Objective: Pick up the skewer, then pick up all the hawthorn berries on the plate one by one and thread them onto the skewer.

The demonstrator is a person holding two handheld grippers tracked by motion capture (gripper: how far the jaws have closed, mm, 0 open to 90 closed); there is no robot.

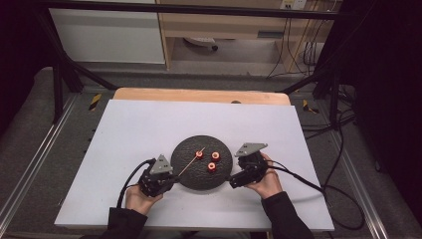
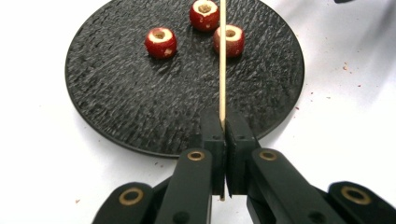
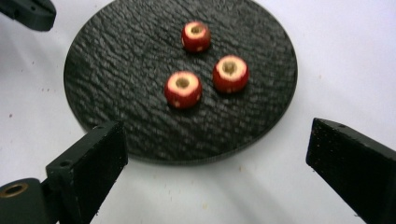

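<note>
A round black slate plate [image 1: 191, 175] lies on the white board and carries three cored red fruits [image 1: 211, 167]. My left gripper [image 1: 172, 178] sits at the plate's near-left edge, shut on a thin wooden skewer [image 2: 222, 60]. The skewer reaches out over the plate and passes between two of the fruits [image 2: 229, 40] [image 2: 204, 14]; the third fruit [image 2: 160, 42] lies to the left. My right gripper [image 1: 233, 181] is at the plate's near-right edge, open wide [image 3: 218, 135] with nothing between its jaws. It faces the fruits [image 3: 183, 88] on the plate [image 3: 116, 70].
The white board [image 1: 149, 124] covers a wooden table [image 1: 199, 94], with bare board on all sides of the plate. Cables trail from both grippers toward the near edge. Part of the left gripper [image 3: 28, 11] shows at the top left of the right gripper view.
</note>
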